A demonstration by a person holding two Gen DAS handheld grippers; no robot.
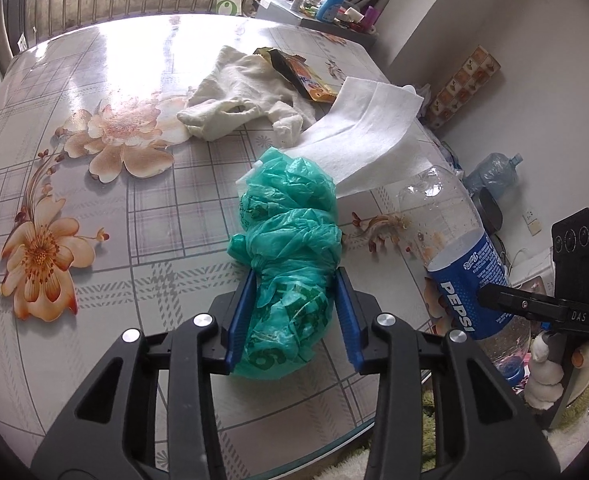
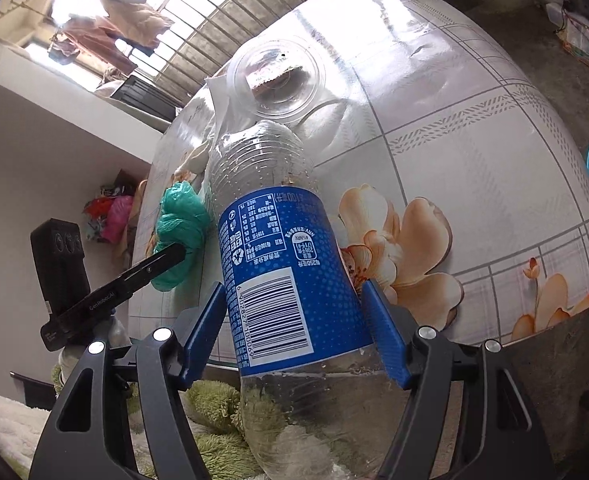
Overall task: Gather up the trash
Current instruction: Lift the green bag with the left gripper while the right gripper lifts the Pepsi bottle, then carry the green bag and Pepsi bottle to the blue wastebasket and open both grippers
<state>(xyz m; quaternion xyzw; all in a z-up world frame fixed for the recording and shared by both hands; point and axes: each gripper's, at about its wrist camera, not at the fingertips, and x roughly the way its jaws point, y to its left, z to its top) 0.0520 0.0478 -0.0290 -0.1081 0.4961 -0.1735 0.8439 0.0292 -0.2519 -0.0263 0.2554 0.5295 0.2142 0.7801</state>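
Gleaming ribbed bottle [image 2: 286,280], crumpled green bag [image 1: 290,240]

The lower part of the Pepsi bottle [image 2: 294,276] is cut off by the bottom edge of the right wrist view, and in the left wrist view its far right side is hidden behind the right gripper [image 1: 542,308]. The near end of the green plastic bag [image 1: 290,264] lies between the blue fingers [image 1: 240,320], so I cannot tell if the pads really press it. The small items on the far shelf [image 1: 326,8] are too small to name, and the window glare washes out the far table [image 1: 134,52].
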